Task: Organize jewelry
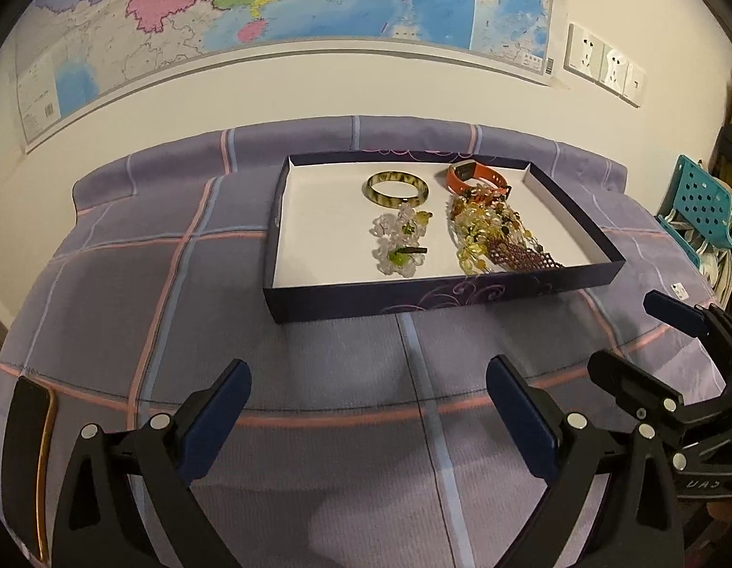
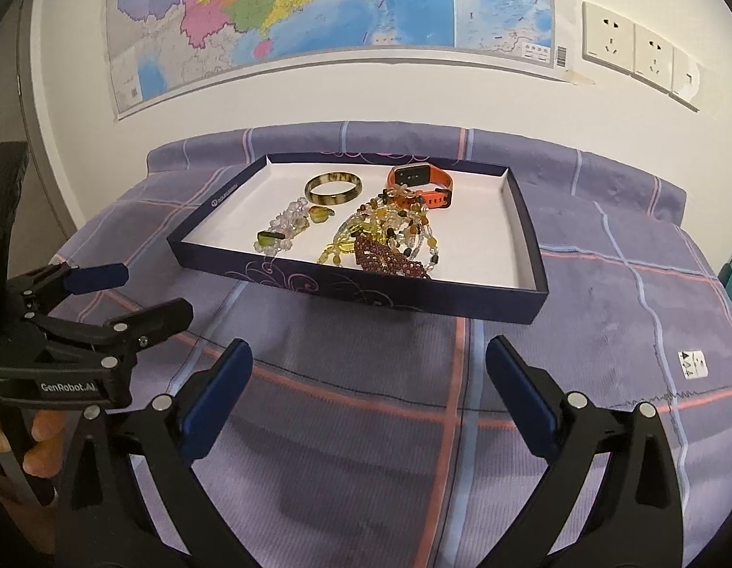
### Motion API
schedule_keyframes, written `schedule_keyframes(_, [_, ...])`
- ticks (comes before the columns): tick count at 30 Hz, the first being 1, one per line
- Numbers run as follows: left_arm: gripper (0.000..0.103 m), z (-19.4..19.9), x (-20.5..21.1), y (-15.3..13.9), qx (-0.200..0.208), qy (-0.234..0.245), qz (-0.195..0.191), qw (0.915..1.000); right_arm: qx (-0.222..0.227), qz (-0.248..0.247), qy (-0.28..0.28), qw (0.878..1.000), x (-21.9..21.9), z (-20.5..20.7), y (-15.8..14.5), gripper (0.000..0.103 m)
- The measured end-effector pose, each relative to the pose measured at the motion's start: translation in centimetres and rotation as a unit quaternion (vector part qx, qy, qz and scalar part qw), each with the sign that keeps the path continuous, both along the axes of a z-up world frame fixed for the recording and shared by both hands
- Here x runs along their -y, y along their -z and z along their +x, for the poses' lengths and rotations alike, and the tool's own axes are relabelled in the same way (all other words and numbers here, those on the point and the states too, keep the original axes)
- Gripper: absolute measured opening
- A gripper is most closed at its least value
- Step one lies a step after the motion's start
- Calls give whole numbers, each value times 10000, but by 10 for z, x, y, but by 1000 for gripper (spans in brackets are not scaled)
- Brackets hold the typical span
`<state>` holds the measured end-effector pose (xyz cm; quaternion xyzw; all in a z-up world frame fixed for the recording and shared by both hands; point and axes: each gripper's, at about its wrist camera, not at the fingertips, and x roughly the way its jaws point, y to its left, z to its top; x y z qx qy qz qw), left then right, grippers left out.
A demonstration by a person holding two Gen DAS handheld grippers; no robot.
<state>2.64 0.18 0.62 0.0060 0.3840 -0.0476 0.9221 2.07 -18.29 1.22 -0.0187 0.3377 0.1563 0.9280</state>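
One tray: a dark purple shallow box (image 1: 441, 297) with a white floor sits on the plaid bedspread (image 1: 129, 284), holding all the jewelry.
Left in tray: clear bead bracelet (image 1: 398, 242) near, tortoiseshell bangle (image 1: 397, 188) far.
Right in tray: heap of amber bead strands (image 1: 489, 232), orange watch (image 1: 474, 175) far.
Left gripper (image 1: 368, 407): jaws wide, empty, near side of the tray.
Right gripper (image 2: 368, 388): jaws wide, empty, touching nothing.

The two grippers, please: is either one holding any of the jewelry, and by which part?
Nothing is held. The left gripper and right gripper are open above the cloth; the jewelry lies in the tray.
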Motion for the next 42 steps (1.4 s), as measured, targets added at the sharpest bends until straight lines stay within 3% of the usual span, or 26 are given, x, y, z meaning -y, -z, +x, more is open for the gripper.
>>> schedule_keyframes(31, [96, -10, 9, 2, 137, 54, 82, 9999, -106, 59, 17, 9999, 6, -6, 3, 97])
schedule_keyframes(35, [96, -9, 12, 5, -11, 139, 13, 9999, -109, 28, -69, 9999, 8, -7, 1, 97])
schedule_keyframes(42, [96, 3, -13, 13, -307, 27, -306, 9991, -418, -210, 421, 9980, 70, 19, 8, 97])
